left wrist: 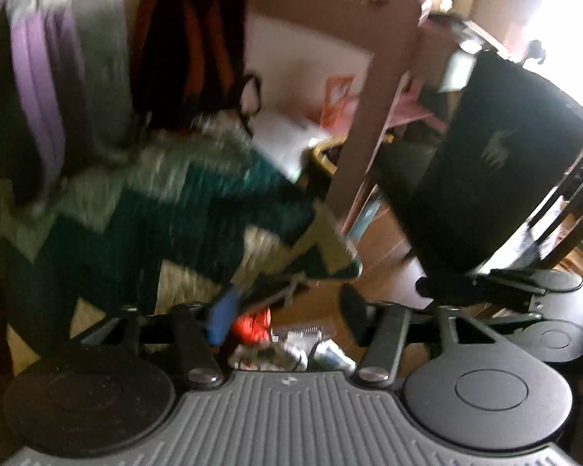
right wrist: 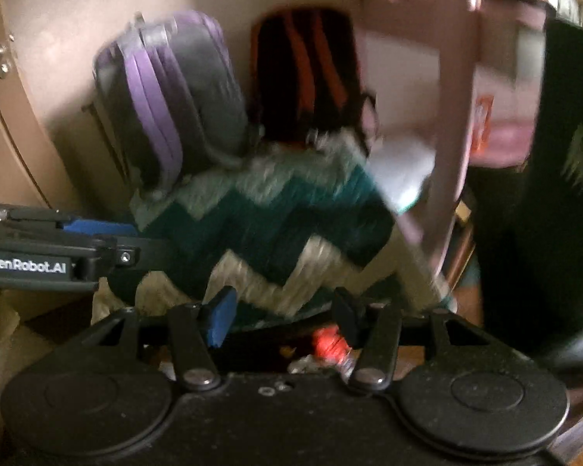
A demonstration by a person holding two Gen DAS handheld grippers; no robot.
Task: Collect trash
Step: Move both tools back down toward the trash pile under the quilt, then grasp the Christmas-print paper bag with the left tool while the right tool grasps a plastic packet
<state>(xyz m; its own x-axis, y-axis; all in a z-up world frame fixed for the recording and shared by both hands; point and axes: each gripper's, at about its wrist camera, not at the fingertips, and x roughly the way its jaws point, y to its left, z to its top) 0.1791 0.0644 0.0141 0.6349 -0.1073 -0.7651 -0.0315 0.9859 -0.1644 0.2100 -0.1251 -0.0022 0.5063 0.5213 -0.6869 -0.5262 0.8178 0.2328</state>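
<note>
Both views are motion-blurred. My left gripper (left wrist: 287, 310) is open and empty, with one blue pad and one black pad. Below it lies a small pile of trash: a red wrapper (left wrist: 252, 328) and shiny foil scraps (left wrist: 291, 349). My right gripper (right wrist: 285, 312) is open and empty too. The red wrapper (right wrist: 328, 343) and foil bits (right wrist: 311, 363) show just under its fingers. The left gripper (right wrist: 97, 229) also shows at the left edge of the right wrist view. The right gripper's body (left wrist: 486, 287) shows at the right of the left wrist view.
A teal and white zigzag blanket (left wrist: 155, 209) lies ahead. A purple and grey suitcase (right wrist: 167, 97) and a black and orange backpack (right wrist: 303, 73) stand against the wall. A pink shelf frame (left wrist: 373, 89) and a dark bag with a moose logo (left wrist: 486, 155) are at the right, over wooden floor (left wrist: 381, 256).
</note>
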